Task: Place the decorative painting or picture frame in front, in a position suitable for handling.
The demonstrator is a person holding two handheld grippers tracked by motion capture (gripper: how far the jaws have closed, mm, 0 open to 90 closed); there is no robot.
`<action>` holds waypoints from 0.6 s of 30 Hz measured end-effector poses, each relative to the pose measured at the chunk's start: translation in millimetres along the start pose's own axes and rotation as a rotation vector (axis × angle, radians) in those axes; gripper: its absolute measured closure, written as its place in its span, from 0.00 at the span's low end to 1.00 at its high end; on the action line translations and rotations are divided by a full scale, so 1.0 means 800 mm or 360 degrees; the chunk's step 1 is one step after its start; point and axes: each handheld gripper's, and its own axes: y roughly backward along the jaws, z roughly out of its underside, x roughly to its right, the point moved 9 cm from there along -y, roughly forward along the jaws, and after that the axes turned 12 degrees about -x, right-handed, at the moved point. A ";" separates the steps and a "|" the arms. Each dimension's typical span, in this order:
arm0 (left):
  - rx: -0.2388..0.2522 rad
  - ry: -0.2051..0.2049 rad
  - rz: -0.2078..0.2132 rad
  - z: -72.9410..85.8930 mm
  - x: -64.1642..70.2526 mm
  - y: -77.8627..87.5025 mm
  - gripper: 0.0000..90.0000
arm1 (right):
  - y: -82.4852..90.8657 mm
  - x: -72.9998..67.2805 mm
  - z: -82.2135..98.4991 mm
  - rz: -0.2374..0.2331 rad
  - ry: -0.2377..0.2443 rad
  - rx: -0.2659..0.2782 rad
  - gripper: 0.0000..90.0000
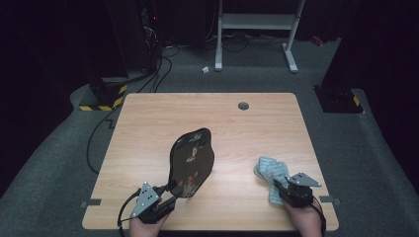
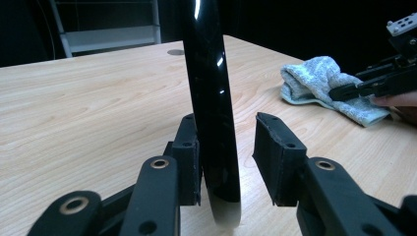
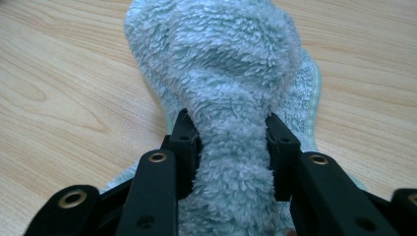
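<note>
One light wood counter point(image 1: 148, 118) is sitting on grey carpet in a dark room. Glossy black plate point(image 1: 191, 163) is standing on edge at front-left, between left tongs point(image 2: 226, 147), parted, one pad touching. Right tongs point(image 3: 228, 147) are pinching fluffy pale-blue cloth point(image 3: 221, 73), front-right.

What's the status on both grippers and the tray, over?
Left gripper open, black tray upright between its jaws, one pad clear. Right gripper shut on the cloth. Table ahead unobstructed.
</note>
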 end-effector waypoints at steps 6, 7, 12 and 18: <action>0.0003 -0.0011 0.0010 0.001 0.005 0.003 0.71 | 0.000 0.000 0.000 0.0001 0.0002 0.0000 0.72; 0.0002 -0.0010 0.0011 0.001 0.005 0.003 0.71 | 0.000 0.000 0.000 0.0002 0.0002 0.0000 0.72; -0.0027 0.0006 -0.0014 0.007 0.001 -0.006 0.67 | 0.002 0.000 -0.001 0.0001 0.0008 0.0017 0.73; -0.0043 0.0053 -0.0028 0.009 -0.008 -0.019 0.57 | 0.015 -0.006 -0.010 -0.0055 0.0016 0.0121 0.74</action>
